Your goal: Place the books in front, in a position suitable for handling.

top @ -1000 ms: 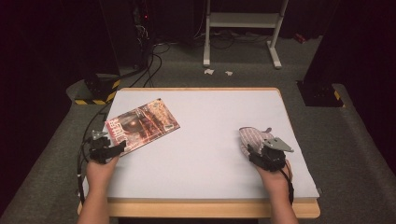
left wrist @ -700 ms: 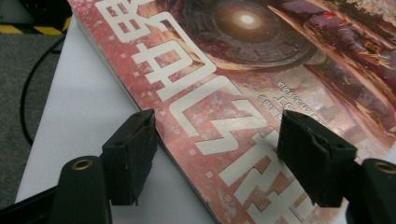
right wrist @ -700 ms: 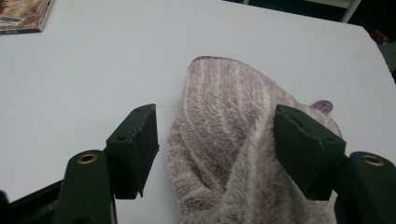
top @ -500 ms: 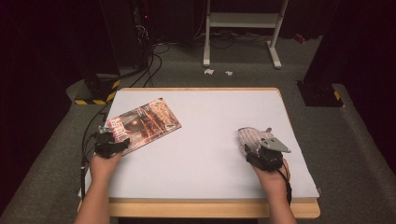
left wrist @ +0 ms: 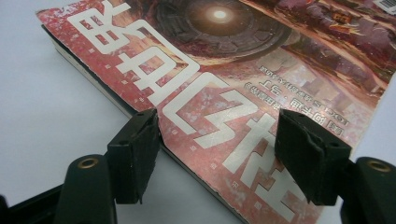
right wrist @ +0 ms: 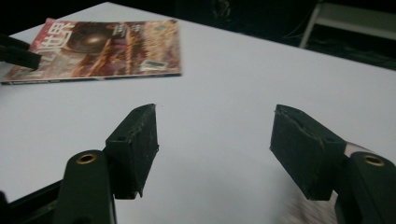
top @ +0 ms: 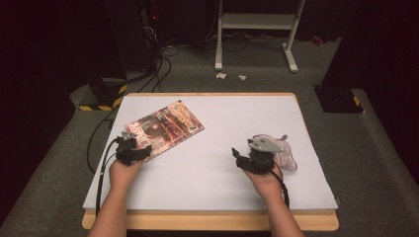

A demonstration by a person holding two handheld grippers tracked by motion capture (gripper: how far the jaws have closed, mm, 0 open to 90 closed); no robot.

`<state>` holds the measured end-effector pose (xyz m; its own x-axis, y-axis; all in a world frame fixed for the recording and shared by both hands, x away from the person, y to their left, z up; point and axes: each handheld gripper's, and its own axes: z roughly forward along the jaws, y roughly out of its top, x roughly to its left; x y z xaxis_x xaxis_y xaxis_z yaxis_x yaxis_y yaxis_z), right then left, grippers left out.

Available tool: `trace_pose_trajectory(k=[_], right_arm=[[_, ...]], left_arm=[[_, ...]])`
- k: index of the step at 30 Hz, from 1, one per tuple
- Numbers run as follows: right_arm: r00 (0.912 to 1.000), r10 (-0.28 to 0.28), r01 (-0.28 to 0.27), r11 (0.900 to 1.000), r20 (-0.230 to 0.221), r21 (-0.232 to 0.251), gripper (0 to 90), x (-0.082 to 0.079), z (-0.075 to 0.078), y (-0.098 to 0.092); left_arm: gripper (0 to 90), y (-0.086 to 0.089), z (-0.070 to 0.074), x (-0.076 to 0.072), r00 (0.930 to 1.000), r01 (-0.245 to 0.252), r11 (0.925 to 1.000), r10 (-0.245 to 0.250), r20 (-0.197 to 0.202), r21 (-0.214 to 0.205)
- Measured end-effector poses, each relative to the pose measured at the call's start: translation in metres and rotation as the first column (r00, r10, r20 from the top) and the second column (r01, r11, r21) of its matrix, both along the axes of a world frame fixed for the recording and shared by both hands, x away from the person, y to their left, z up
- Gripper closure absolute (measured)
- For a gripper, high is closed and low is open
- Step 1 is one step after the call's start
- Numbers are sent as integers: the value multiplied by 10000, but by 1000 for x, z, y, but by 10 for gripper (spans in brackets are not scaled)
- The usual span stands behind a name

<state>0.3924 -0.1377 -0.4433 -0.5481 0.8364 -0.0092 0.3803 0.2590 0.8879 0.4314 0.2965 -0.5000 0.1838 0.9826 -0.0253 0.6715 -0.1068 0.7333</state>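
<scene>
My left tongs (left wrist: pixel 219 140) stood spread wide over the near corner of the magazine (left wrist: pixel 243 93). One jaw sat at the cover's torn edge, just off the spine side, and the other hung above the printed cover. The pads were not pressing on anything. The jaws had just been closing a little with that corner between them, but they had no grip on it yet. My right tongs (right wrist: pixel 215 140) were also spread, with only bare white bench (right wrist: pixel 224 79) between the jaws and nothing held.

In the high view the magazine (top: pixel 165 127) lay flat and askew on the left half of the bench, its near corner under the left tongs (top: pixel 132 148). I judged it light, thin and floppy, with a glossy cover that would likely slide between the pads. The edge already looked frayed, so a hard pull could tear it. I thought the best hold was the spine side near that corner, where the pages are bound and stiffest, taking the whole thickness.

The right tongs (top: pixel 245 157) hovered well apart from it, just beside a small patterned pouch (top: pixel 282 154) on the right half of the bench.
</scene>
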Motion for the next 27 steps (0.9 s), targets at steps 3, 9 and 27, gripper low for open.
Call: trace_pose_trajectory(k=[3, 9, 27], right_arm=[[9961, 555, -563, 9984, -681, -102, 336, 35, -18, 34], [9882, 843, -902, 9951, -1277, -413, 335, 79, -37, 73], [9680, 932, -1067, 9932, -2328, -462, 280, 159, -58, 144]], left_arm=[[312, -7, -1, -2, 9999, -47, 10000, 47, 143, 0], [350, -11, -1, -17, 9999, -44, 9996, 48, 160, -279], [322, -19, -1, -29, 9990, 370, 9990, -377, -226, -269]])
